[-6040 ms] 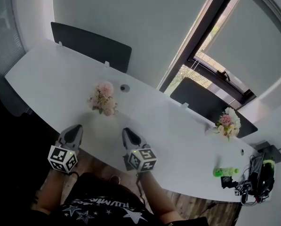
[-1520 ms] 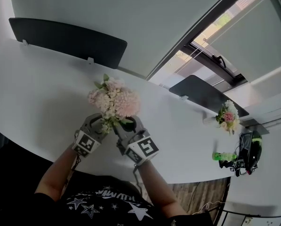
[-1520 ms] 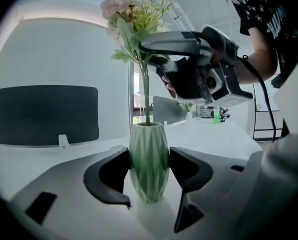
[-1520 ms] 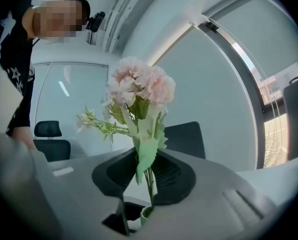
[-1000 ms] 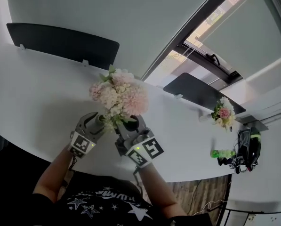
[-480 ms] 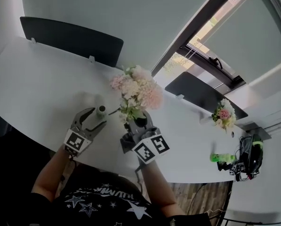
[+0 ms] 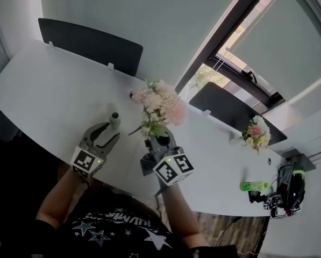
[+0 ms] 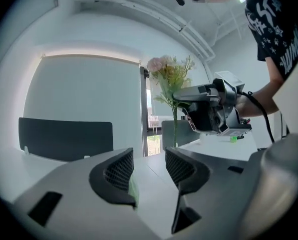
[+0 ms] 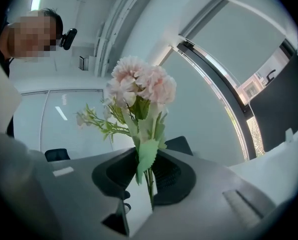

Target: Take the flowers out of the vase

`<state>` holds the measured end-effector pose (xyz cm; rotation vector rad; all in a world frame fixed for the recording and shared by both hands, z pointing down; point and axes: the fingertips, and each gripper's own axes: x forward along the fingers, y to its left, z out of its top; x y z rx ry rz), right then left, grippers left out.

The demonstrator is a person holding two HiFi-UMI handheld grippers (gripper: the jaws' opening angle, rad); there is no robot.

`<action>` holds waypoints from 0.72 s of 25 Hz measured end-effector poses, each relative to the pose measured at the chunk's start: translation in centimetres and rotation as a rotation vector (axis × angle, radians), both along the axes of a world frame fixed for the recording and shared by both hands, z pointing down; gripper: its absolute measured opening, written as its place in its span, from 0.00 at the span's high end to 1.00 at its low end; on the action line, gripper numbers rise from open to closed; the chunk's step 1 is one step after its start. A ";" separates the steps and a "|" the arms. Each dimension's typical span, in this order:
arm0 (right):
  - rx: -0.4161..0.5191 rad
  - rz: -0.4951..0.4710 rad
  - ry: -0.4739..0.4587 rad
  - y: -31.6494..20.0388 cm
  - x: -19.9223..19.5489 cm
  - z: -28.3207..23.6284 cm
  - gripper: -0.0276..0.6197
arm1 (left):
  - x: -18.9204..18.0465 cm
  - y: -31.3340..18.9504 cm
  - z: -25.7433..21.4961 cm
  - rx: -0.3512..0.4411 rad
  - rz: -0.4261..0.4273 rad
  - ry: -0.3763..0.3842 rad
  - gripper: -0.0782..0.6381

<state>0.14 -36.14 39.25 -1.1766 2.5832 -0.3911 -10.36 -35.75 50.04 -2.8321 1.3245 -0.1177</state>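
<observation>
- Flowers point(image 7: 159, 105), a pink-and-cream bunch, stand upright above right gripper point(image 7: 160, 142). Its fingers are narrow, clamped on the stems point(image 9: 149, 184).
- Green leaf point(image 9: 145, 159) hangs in front of right fingers; blooms sit well above the fingertips.
- Vase point(image 7: 114, 121), small and greenish, stands upright on white counter point(image 7: 47, 90). It is just beyond the fingertips of left gripper point(image 7: 107, 135), not between them. Bunch is out of it.
- Left fingers point(image 8: 116, 176) are partly apart and have just been closing. Gap between them holds nothing in left gripper view.
- Thin green sliver point(image 8: 134, 191) shows at inner edge of one left finger; cannot tell what it is.
- Right gripper with the bunch is off to the right of left fingers, apart from them.
- Second bouquet point(image 7: 257, 134) stands on counter, well to the right of right fingers.
- Green bottle point(image 7: 255, 186) lies near counter's right end, well apart from both sets of fingers.
- Dark screens point(image 7: 90, 44) stand along counter's far edge, beyond both sets of fingertips.
</observation>
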 end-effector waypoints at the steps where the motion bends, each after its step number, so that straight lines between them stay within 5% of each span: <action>1: -0.007 -0.004 -0.003 0.4 0.5 0.2 0.83 | 0.3 0.5 -0.3 0.004 -0.014 -0.003 0.62; 8: -0.061 -0.039 0.017 2.6 3.4 2.0 0.83 | 2.5 3.9 -1.6 -0.022 -0.074 -0.007 0.83; 18: -0.123 -0.135 0.052 5.9 4.7 4.9 0.83 | 2.4 9.0 -2.3 -0.054 -0.237 0.047 0.87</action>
